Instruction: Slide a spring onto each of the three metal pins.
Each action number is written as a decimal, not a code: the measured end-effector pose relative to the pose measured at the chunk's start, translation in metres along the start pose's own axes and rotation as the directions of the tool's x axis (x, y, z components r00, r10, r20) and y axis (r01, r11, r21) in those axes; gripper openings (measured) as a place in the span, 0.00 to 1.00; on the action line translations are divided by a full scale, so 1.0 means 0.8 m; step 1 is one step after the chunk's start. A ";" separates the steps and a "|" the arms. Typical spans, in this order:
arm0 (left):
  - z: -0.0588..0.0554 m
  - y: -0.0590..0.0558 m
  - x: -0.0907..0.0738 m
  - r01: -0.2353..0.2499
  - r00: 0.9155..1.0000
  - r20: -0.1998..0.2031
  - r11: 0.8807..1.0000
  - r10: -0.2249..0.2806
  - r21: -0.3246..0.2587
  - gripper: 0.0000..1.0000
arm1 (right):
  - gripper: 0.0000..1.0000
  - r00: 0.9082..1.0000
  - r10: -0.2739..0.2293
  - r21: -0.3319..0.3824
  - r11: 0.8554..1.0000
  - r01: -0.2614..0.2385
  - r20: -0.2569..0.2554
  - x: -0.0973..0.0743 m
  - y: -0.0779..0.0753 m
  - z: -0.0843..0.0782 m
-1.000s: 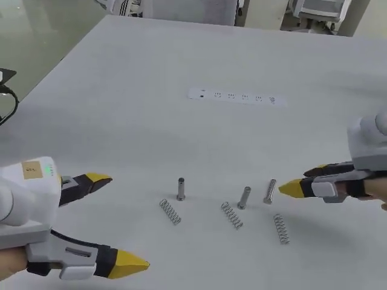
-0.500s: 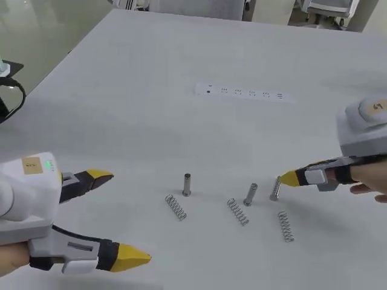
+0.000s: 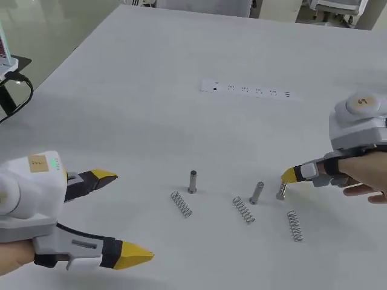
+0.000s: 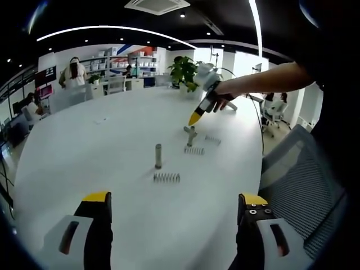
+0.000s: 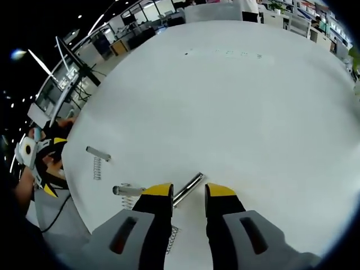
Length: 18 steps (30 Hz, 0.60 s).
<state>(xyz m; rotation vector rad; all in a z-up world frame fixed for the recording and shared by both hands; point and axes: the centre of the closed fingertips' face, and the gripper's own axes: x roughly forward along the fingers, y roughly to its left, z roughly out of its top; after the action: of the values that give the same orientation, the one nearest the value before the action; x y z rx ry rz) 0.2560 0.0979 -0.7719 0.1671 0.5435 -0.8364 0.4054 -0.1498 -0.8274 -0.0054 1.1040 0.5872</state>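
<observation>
Right gripper (image 3: 289, 176) sits low at the rightmost pin (image 3: 282, 191), jaws narrow but not closed on it; I judge this is to grasp or steady it for the spring (image 3: 294, 225) lying just beside it. Left gripper (image 3: 124, 216) hangs wide open, well apart. The right gripper view shows the pin between the jaws with a gap on each side; the head view hides that

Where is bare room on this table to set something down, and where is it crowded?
Free: the wide table stretch between the power strip and the pins, and the patch between the left gripper and the leftmost pin. Crowded: the row of pins and springs by the right gripper.
</observation>
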 end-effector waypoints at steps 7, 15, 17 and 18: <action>-0.007 0.005 -0.003 -0.008 1.000 -0.005 1.000 0.008 -0.014 0.88 | 0.18 0.999 -0.025 0.062 0.998 0.027 -0.036 0.011 -0.018 0.004; -0.011 0.009 -0.005 -0.016 1.000 -0.002 1.000 0.016 -0.024 0.87 | 0.15 0.997 -0.031 0.068 0.997 0.036 -0.076 0.021 -0.021 -0.002; -0.012 0.010 -0.005 -0.018 1.000 -0.004 1.000 0.017 -0.025 0.87 | 0.14 0.996 -0.033 0.067 0.997 0.038 -0.080 0.022 -0.021 -0.002; -0.013 0.010 -0.005 -0.019 1.000 -0.006 1.000 0.019 -0.024 0.87 | 0.14 0.996 -0.030 0.068 0.997 0.036 -0.082 0.022 -0.018 -0.003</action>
<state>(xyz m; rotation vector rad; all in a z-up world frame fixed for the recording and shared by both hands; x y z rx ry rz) 0.2557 0.1097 -0.7791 0.1519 0.5562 -0.8111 0.4156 -0.1551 -0.8474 0.0124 1.2005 0.5225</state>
